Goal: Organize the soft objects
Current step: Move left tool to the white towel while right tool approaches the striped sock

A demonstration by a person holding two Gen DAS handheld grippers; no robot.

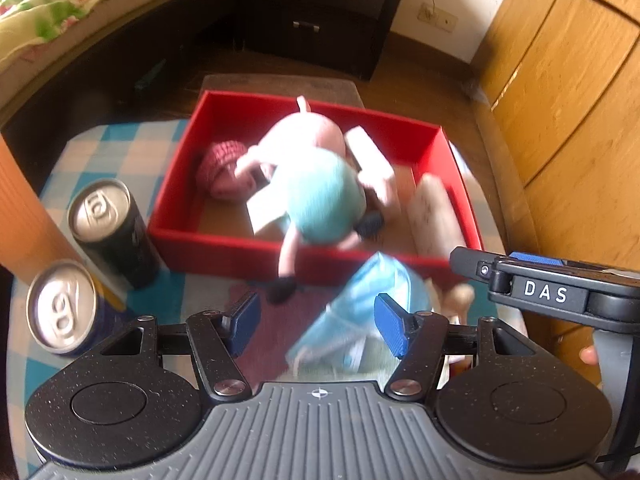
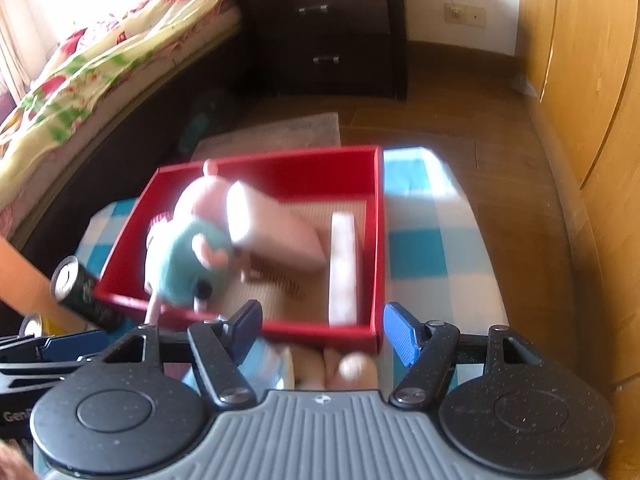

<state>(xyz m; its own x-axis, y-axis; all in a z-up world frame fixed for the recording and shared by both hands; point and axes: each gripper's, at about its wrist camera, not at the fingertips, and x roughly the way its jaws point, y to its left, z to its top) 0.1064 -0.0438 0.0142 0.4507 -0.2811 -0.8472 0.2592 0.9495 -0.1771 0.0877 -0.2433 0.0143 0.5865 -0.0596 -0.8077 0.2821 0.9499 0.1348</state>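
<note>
So the pig plush [image 1: 320, 192] in the teal shirt is draped over the front wall of the red box [image 1: 176, 184], body inside, one leg hanging out onto the checkered cloth [image 1: 116, 148]. There's also a knitted maroon thing [image 1: 220, 168] and a couple of pale blocks in there, too blurry to name. Just outside the box, right in front of me, sits a light blue soft item [image 1: 360, 312], maybe a doll's dress, can't swear to it.

My left gripper [image 1: 316, 326] has its fingers spread wide with nothing between them, hovering just over that blue piece. Right gripper [image 2: 322, 330] is also spread and empty, near the box's front wall.

If I'm grabbing the blue one next, I'd drop the left straight down, pinch a thick fold rather than an edge, and lift clear of the wall. Watch the two drink cans [image 1: 108, 224] on the left, easy to knock.
</note>
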